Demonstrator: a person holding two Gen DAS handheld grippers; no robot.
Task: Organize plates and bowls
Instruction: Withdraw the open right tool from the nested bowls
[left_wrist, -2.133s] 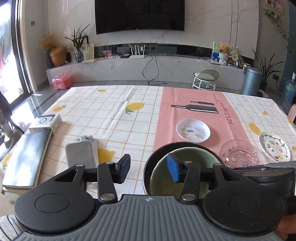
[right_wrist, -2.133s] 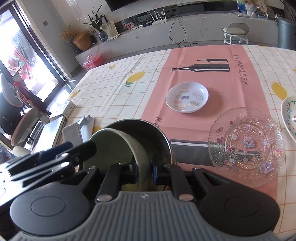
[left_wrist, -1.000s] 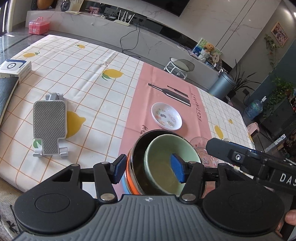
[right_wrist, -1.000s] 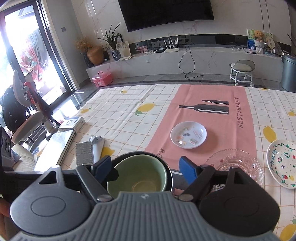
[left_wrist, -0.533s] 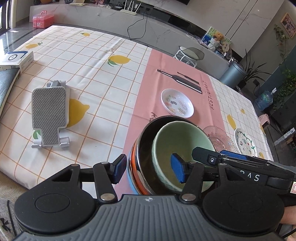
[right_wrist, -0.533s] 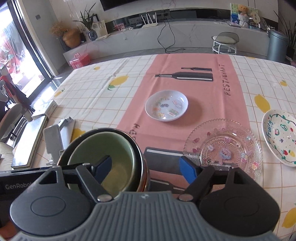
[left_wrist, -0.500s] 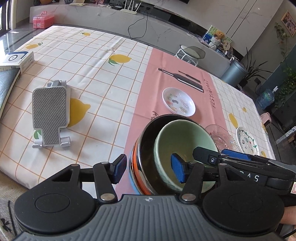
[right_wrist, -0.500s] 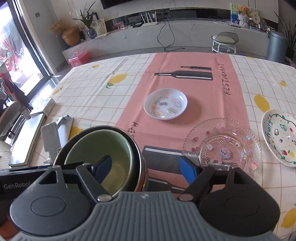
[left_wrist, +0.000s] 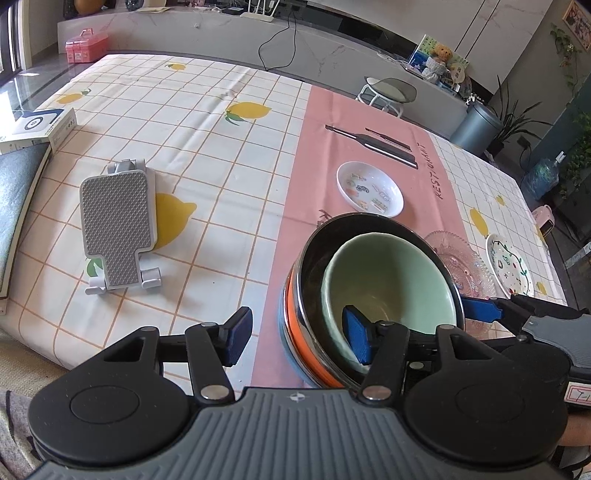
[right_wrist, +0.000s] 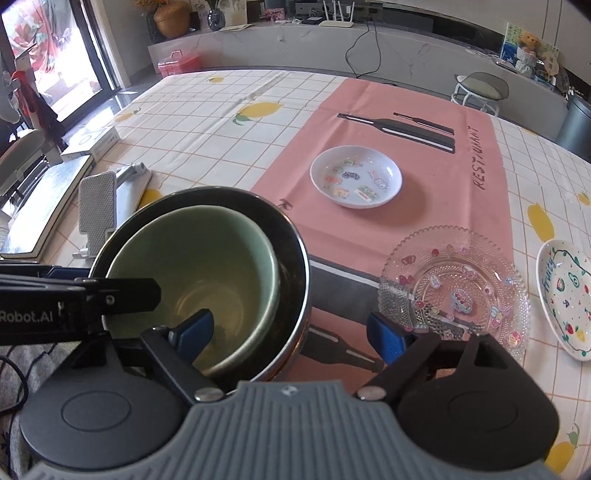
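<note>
A green bowl (left_wrist: 388, 280) sits nested inside a dark steel bowl with an orange band (left_wrist: 295, 325) at the table's near edge; both also show in the right wrist view (right_wrist: 192, 266). My left gripper (left_wrist: 297, 338) is open, straddling the stack's left rim, one pad inside the green bowl. My right gripper (right_wrist: 290, 334) is open, straddling the stack's right rim. A white sticker dish (right_wrist: 356, 177), a clear glass plate (right_wrist: 454, 288) and a white fruit plate (right_wrist: 565, 291) lie on the cloth to the right.
A grey phone stand (left_wrist: 116, 221) lies on the tablecloth to the left. A white box (left_wrist: 33, 129) and a dark book (left_wrist: 14, 188) sit at the table's left edge. The pink runner (left_wrist: 351, 147) crosses the middle.
The right gripper let go of the green bowl and opened, leaving it nested in the steel bowl. Both grippers have since shifted slightly around the stack.
</note>
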